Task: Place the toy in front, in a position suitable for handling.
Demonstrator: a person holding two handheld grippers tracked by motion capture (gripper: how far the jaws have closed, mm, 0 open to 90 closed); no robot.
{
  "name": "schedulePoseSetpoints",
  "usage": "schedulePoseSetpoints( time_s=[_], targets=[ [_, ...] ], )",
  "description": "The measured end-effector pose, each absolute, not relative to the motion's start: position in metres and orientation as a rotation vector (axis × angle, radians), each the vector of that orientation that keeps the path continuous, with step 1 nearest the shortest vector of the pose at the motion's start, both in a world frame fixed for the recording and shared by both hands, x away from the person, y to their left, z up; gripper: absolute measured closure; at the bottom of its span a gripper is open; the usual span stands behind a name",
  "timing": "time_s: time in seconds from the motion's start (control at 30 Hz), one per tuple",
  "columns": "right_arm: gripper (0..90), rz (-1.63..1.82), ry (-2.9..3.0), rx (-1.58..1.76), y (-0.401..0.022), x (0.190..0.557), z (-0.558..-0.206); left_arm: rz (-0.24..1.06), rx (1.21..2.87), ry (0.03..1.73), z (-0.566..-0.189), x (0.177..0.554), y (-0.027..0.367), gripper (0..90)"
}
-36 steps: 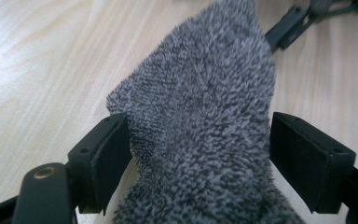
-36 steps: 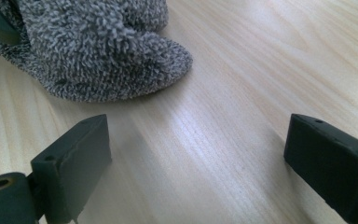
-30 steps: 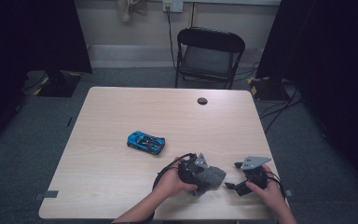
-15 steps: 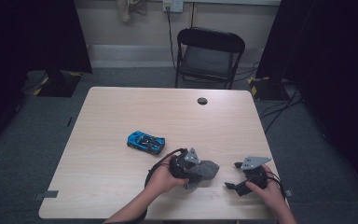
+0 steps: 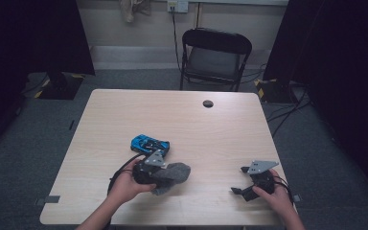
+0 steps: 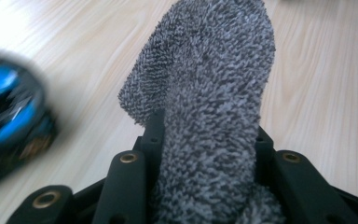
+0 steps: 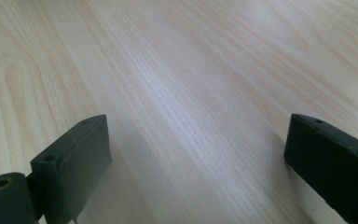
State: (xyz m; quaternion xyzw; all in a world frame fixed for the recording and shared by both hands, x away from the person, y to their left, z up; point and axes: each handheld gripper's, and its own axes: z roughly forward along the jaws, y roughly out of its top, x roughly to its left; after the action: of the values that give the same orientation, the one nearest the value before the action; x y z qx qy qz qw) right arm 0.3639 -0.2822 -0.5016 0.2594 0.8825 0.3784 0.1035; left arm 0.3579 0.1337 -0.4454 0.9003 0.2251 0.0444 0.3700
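A grey fuzzy cloth [image 5: 177, 171] hangs from my left gripper [image 5: 165, 174], just right of a blue toy car [image 5: 150, 143] on the wooden table [image 5: 182, 115]. In the left gripper view the cloth [image 6: 209, 93] stands up between the black jaws, which have just been closing and are now shut on it. The car [image 6: 9, 112] is a blur at the left. My right gripper [image 5: 241, 180] rests near the front right corner. It stands open [image 7: 200, 144], with bare wood between its jaws.
A small black round cap [image 5: 208, 103] sits in the tabletop at the far middle. A black folding chair [image 5: 214, 52] stands behind the table. Dark curtains hang on both sides of the room.
My left gripper has carried the grey cloth to the left, towards the blue car. The right gripper has stayed where it was.
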Motion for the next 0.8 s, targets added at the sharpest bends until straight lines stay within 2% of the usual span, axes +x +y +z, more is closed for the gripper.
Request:
schedulePoseSetpoints(
  time_s=[0.43, 0.63, 0.8],
  targets=[
    [6.2, 1.117, 2.604, 0.765, -0.282, 0.364, -0.502, 0.168, 2.247, 0.751, -0.453, 0.338, 0.221, 62.0],
    [6.2, 1.116, 2.604, 0.765, -0.282, 0.364, -0.502, 0.188, 2.234, 0.814, -0.461, 0.333, 0.246, 61.9],
    [6.2, 1.117, 2.604, 0.767, -0.282, 0.365, -0.502, 0.209, 2.247, 0.826, -0.468, 0.333, 0.252, 61.8]
  ],
)
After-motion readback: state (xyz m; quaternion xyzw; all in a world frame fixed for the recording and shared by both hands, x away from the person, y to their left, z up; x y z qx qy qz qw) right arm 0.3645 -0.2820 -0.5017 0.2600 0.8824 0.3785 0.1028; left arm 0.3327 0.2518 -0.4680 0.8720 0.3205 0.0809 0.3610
